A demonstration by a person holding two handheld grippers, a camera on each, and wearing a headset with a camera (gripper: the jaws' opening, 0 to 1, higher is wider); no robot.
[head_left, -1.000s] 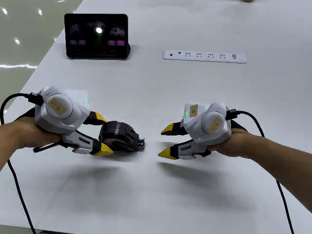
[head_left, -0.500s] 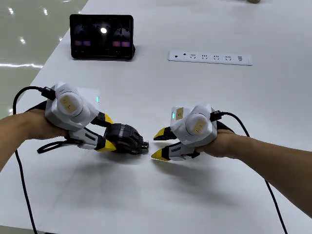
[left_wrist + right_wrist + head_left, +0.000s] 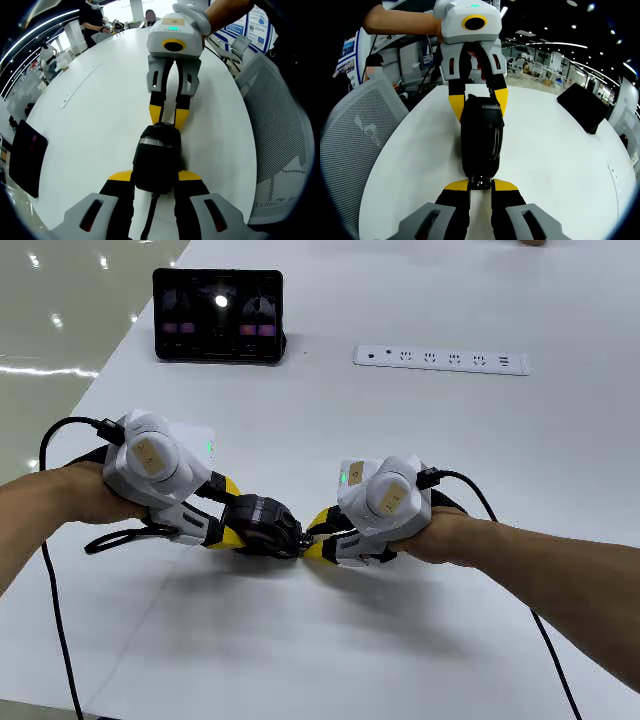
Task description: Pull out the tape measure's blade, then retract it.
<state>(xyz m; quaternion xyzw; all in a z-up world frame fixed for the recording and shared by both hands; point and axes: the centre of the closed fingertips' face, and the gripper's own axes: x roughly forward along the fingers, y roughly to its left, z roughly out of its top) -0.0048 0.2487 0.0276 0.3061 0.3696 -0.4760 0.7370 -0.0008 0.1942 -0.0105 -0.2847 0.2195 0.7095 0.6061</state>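
A black tape measure point(image 3: 262, 525) lies on the white table point(image 3: 330, 640), held by its body in my left gripper point(image 3: 225, 525), which is shut on it. My right gripper point(image 3: 316, 533) faces it from the right, jaws closed in on the blade tip point(image 3: 299, 538) at the case's mouth. In the left gripper view the tape measure point(image 3: 157, 157) sits between my yellow fingertips point(image 3: 120, 176), with the right gripper point(image 3: 168, 114) at its far end. In the right gripper view the blade tip point(image 3: 481, 182) fills the narrow gap of my right gripper point(image 3: 481, 185), and the case point(image 3: 480, 135) runs to the left gripper point(image 3: 477, 102). No blade is drawn out.
A dark tablet point(image 3: 218, 302) stands at the back left and a white power strip point(image 3: 440, 357) lies at the back right. Cables trail from both grippers along the table. The table's left edge point(image 3: 95, 370) runs close by. A mesh chair point(image 3: 280, 125) stands beside the table.
My right gripper has moved left up to the tape measure's mouth and its jaws have narrowed onto the blade tip. The left gripper has kept its hold on the case.
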